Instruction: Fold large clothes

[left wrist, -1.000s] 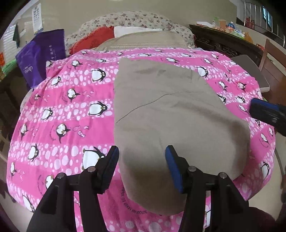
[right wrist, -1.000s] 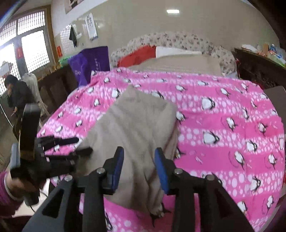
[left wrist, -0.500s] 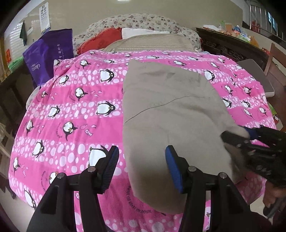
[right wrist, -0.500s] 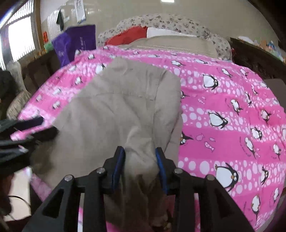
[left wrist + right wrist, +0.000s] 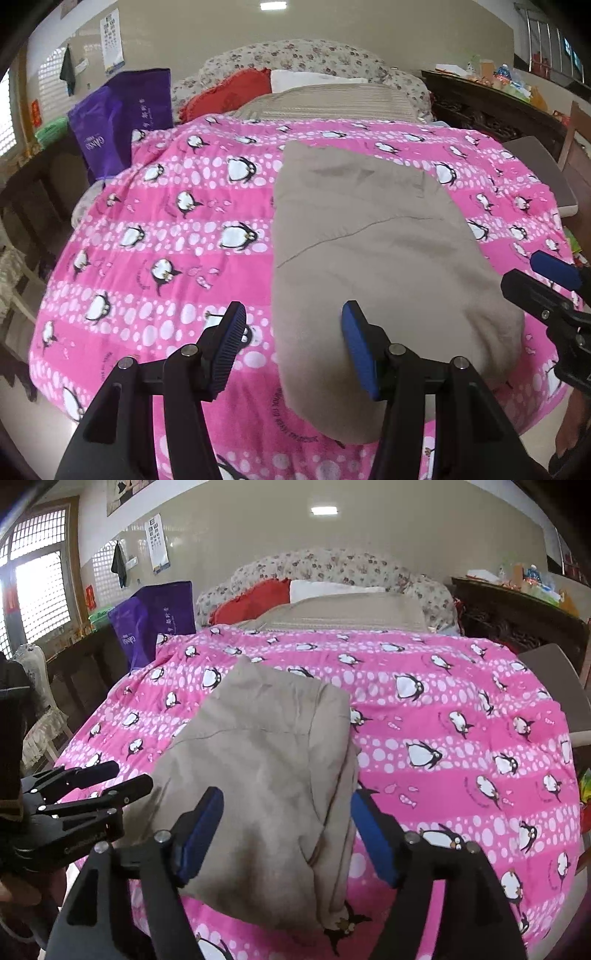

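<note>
Across the left wrist view, the tan garment [image 5: 373,258] lies folded lengthwise on the pink penguin blanket [image 5: 177,236], its near end drooping over the bed edge; the left gripper [image 5: 291,347] hovers spread and empty at the near left corner. From the right wrist view, the right gripper [image 5: 286,834] has just been opening, jaws straddling the near right edge without pinching. Best to take both near corners evenly and carry them far. Layers underneath stay hidden.
</note>
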Available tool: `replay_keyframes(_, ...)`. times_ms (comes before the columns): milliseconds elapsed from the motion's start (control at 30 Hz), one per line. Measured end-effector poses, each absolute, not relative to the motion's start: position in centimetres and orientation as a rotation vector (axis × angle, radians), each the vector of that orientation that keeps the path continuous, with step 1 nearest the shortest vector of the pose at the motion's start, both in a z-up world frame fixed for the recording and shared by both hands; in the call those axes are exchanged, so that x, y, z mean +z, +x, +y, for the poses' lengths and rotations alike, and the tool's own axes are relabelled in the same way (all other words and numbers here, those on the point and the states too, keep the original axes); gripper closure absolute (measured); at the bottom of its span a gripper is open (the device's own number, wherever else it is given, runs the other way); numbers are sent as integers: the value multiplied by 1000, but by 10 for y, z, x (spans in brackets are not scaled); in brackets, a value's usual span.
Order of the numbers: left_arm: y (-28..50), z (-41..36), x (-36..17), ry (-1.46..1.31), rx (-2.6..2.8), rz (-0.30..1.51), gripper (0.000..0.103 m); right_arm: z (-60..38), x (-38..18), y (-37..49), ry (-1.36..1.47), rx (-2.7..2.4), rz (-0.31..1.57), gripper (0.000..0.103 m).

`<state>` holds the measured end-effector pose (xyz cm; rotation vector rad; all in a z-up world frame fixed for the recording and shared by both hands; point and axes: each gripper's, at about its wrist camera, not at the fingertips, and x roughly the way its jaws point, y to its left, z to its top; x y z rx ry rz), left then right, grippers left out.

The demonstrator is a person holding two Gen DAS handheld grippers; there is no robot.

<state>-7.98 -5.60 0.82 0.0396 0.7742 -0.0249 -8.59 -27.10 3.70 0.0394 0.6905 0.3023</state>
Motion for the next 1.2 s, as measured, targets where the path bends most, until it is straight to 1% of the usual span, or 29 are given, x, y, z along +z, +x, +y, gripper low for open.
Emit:
replay_keyframes(267,-82,-48,16,17,-27,722,61,-271,34,-82,63,287,705,25)
replay_keyframes(567,-80,-46,17,31,-4,698,61,-259,32,-74,17,264,713,22)
replay_keyframes(800,-78,-44,15,17,-3,700,62,-255,31,-72,-5,244,696,14)
replay_keyframes(1200,-76,-42,13,17,1,698,62,-255,27,-69,-18,245,702,12)
